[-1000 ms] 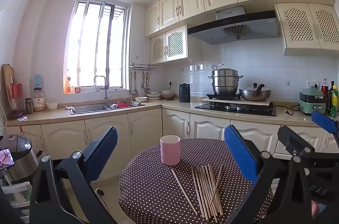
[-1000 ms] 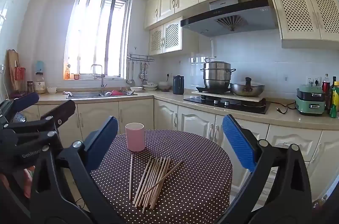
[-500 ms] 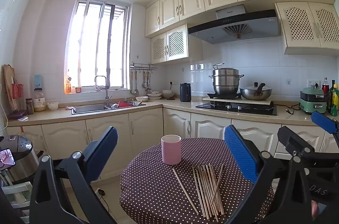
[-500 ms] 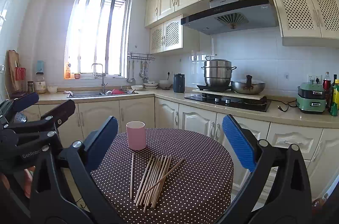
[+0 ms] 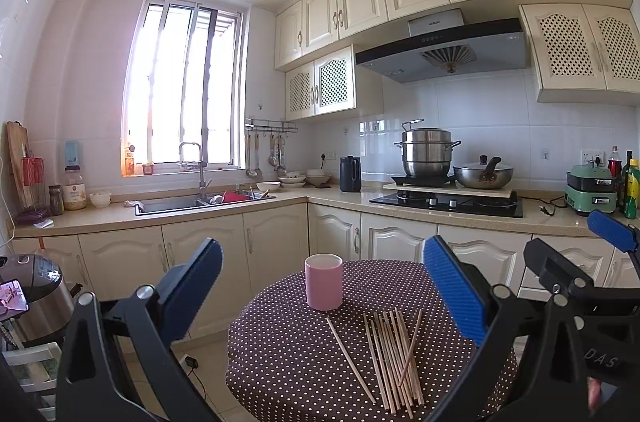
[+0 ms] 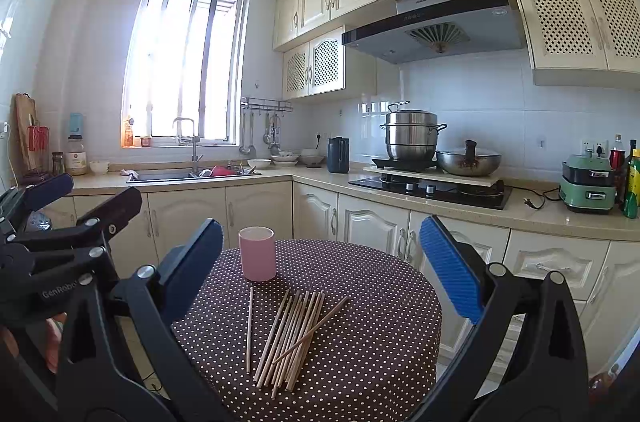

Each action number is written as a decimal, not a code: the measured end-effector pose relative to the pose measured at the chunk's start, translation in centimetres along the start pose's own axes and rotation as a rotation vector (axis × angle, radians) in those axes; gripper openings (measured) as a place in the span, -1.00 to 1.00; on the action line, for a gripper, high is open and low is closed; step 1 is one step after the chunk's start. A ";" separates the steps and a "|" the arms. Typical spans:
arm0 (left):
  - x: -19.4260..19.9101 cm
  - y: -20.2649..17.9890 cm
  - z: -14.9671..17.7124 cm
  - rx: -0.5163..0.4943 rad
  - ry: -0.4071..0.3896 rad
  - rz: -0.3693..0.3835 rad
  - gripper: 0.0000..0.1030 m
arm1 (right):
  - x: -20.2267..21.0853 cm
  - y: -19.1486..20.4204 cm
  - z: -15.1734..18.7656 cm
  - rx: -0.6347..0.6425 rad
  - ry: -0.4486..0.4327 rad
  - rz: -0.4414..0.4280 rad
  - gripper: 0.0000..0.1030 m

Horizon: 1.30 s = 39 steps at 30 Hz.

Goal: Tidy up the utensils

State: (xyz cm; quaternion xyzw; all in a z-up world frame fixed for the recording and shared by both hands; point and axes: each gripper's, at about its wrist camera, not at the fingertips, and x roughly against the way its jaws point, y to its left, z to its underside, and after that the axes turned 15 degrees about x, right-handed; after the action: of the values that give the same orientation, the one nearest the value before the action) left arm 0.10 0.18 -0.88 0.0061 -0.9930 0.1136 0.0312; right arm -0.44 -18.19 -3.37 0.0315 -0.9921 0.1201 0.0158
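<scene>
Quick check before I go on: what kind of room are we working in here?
A home kitchen, by the look of it: a sink under the window, a gas hob with a steamer pot beneath a range hood, and a small round table with chopsticks and a pink cup.

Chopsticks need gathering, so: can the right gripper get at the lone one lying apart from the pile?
Probably yes: the lone chopstick lies clear of the pile, nothing over it, and the right gripper is open.
</scene>
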 end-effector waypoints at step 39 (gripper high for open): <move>0.1 0.7 -0.6 0.000 0.002 -0.003 0.92 | -0.3 0.5 -0.1 0.001 0.007 -0.005 0.88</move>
State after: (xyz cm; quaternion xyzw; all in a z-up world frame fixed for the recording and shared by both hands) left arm 0.04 0.96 -0.42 0.0073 -0.9930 0.1136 0.0322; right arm -0.15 -17.66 -3.43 0.0334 -0.9919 0.1207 0.0195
